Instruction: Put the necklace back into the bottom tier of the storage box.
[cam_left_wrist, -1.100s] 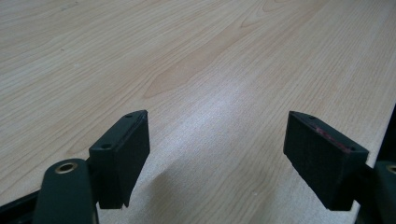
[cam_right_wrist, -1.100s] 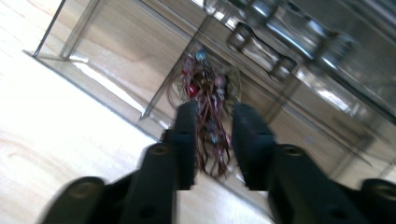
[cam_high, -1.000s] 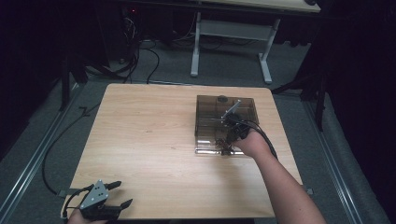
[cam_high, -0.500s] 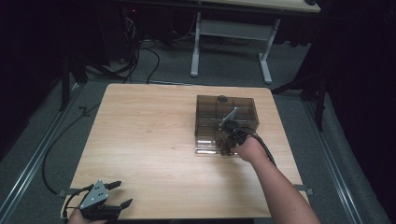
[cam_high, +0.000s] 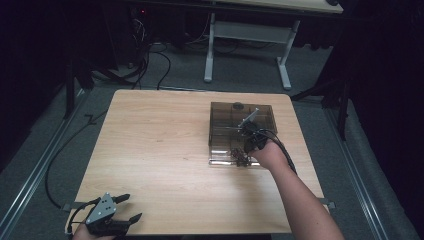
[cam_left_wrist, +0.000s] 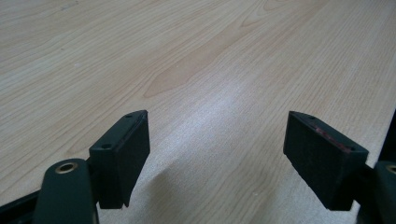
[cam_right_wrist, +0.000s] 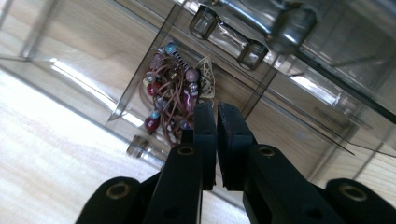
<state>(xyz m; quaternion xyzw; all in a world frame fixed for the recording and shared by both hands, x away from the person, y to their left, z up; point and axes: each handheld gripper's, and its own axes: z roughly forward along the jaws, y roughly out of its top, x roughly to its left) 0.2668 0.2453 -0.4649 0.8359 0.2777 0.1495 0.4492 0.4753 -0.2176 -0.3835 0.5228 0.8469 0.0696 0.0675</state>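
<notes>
**Beads sit in the drawer, right gripper closed at its edge**

Beadwork — one tangled bunch of bead strings (cam_right_wrist: 173, 100) on brown cord, with a pale metal charm in it — lies in the pulled-out drawer (cam_high: 222, 161) of one smoky clear plastic box (cam_high: 226, 120). The box stands on the right half of the desk (cam_high: 155, 145), nearer the far edge than the near one, and the drawer projects from it toward the near edge. In the high view the bunch (cam_high: 239, 157) shows as a dark cluster at the drawer's right end.

The right gripper (cam_right_wrist: 215, 108) points down into that drawer end, its jaws drawn almost together with only a thin slit between them. Whether a cord is pinched in that slit I cannot tell; the tips end just beside the bunch, perhaps touching it. In the high view this gripper (cam_high: 245, 145) stands over the drawer.

The left gripper (cam_left_wrist: 217, 140) rests at the near left corner of the desk, jaws spread wide with bare wood between them.

As I judge it, the beads are already in the drawer, and what is left is to draw the right gripper clear and push the drawer shut — if they are being stowed, not taken out.

Count: one box, one open drawer, one bunch of beads, two grippers.
</notes>
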